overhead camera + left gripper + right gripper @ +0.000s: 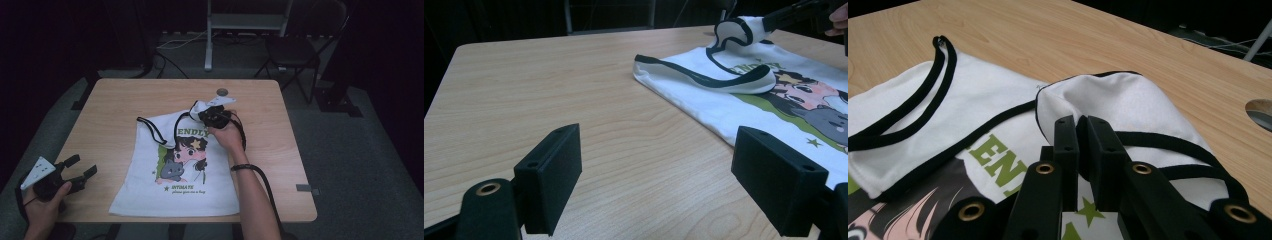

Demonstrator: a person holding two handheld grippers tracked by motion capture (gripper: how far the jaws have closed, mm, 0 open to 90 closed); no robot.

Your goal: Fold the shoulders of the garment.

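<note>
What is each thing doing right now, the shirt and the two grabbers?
Shirt: lying flat on the table, far right shoulder strap lifted.
Right gripper: jaws shut on the shirt's strap.
Left gripper: jaws open, holding nothing, beside the shirt.

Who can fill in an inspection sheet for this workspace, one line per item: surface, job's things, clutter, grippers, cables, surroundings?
Surface: wooden table, with a round hole near the far edge.
Job's things: white tank top with black trim and a cartoon print, lying flat; its far strap corner is lifted.
Clutter: nothing seen.
Grippers: right gripper shut on the lifted strap corner; left gripper open, holding nothing, at the table's near left corner.
Cables: black cable trails along the right forearm; cords on the floor behind.
Surroundings: dark room, folding chair, grey floor.
</note>
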